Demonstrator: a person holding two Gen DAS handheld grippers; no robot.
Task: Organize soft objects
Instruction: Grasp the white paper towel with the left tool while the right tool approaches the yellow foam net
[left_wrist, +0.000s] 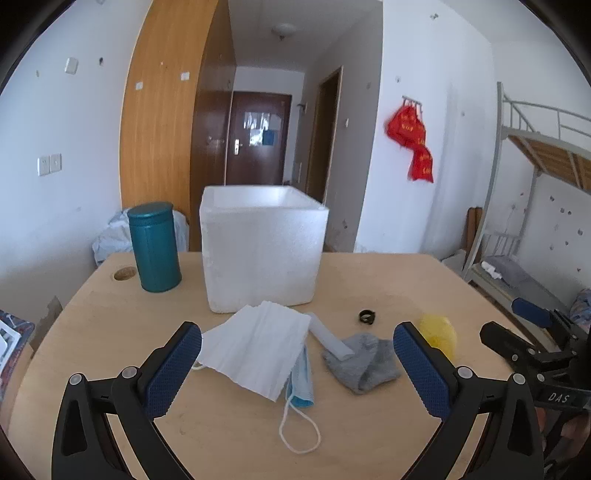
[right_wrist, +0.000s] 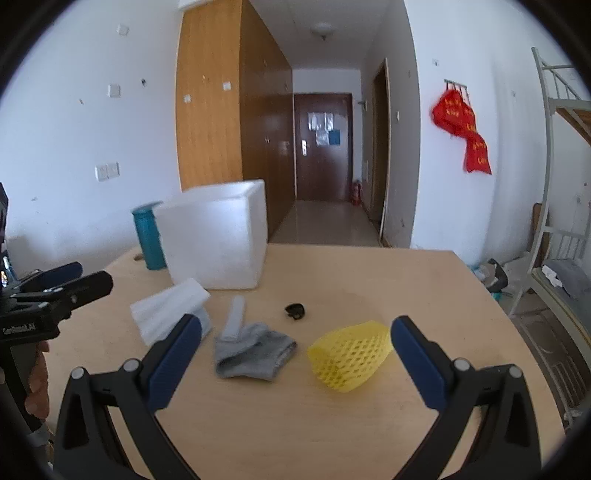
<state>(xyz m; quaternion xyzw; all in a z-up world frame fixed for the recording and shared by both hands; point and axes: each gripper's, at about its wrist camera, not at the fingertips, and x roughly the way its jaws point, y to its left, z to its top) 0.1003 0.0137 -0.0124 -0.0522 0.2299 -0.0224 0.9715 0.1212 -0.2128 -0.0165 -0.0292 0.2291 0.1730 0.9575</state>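
Observation:
A white pleated face mask (left_wrist: 255, 345) lies on the wooden table over a blue mask (left_wrist: 303, 384) with a looped ear cord. To its right are a white foam strip (left_wrist: 330, 339), a grey sock (left_wrist: 364, 363) and a yellow foam net (left_wrist: 439, 332). Behind them stands an open white foam box (left_wrist: 262, 251). My left gripper (left_wrist: 297, 354) hovers open above the masks and sock. In the right wrist view the grey sock (right_wrist: 255, 352) and yellow foam net (right_wrist: 351, 356) lie between the open fingers of my right gripper (right_wrist: 295, 349), with the white mask (right_wrist: 166, 310) and foam box (right_wrist: 218, 236) further left.
A teal canister (left_wrist: 155, 247) stands left of the box, near a round cable hole (left_wrist: 125, 274). A small black ring (left_wrist: 367, 316) lies right of the box. The other gripper (left_wrist: 532, 343) shows at the right. A bunk bed (right_wrist: 565, 229) stands right of the table (right_wrist: 369, 280).

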